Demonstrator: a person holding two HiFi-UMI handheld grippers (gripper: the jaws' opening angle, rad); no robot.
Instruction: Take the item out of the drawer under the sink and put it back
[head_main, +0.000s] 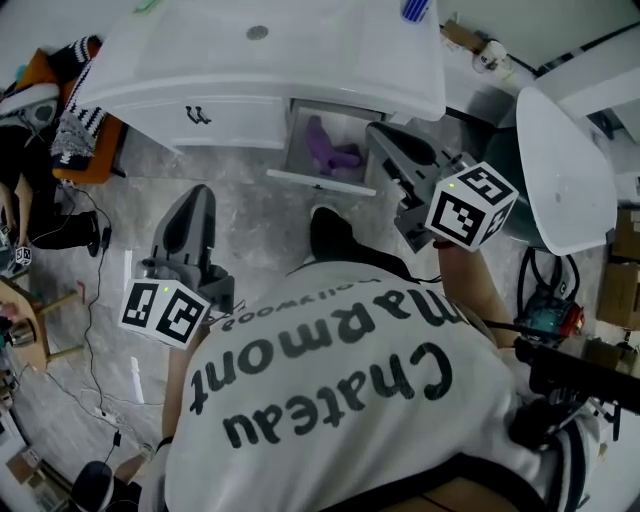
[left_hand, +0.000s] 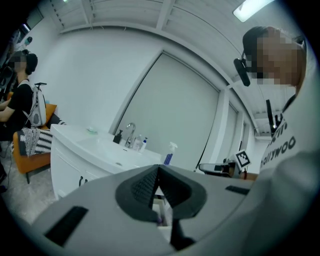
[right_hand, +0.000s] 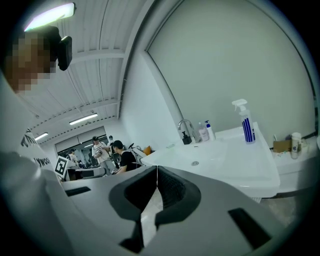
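A purple item (head_main: 328, 147) lies inside the open drawer (head_main: 318, 182) under the white sink vanity (head_main: 260, 70). My right gripper (head_main: 373, 129) hovers just right of the drawer, shut and holding nothing. Its own view shows the jaws (right_hand: 157, 171) pressed together, with the sink basin (right_hand: 215, 160) ahead. My left gripper (head_main: 203, 191) hangs lower left of the drawer over the floor, also shut and empty. In the left gripper view the gripper (left_hand: 158, 170) points toward the vanity (left_hand: 95, 150), and a sliver of the drawer shows between the jaws.
A blue-striped spray bottle (right_hand: 245, 122) and a faucet (right_hand: 186, 125) stand on the counter. The closed cabinet door (head_main: 200, 115) is left of the drawer. An orange chair with striped cloth (head_main: 75, 115) stands far left, a white rounded fixture (head_main: 565, 170) at the right. Cables (head_main: 95, 330) cross the floor.
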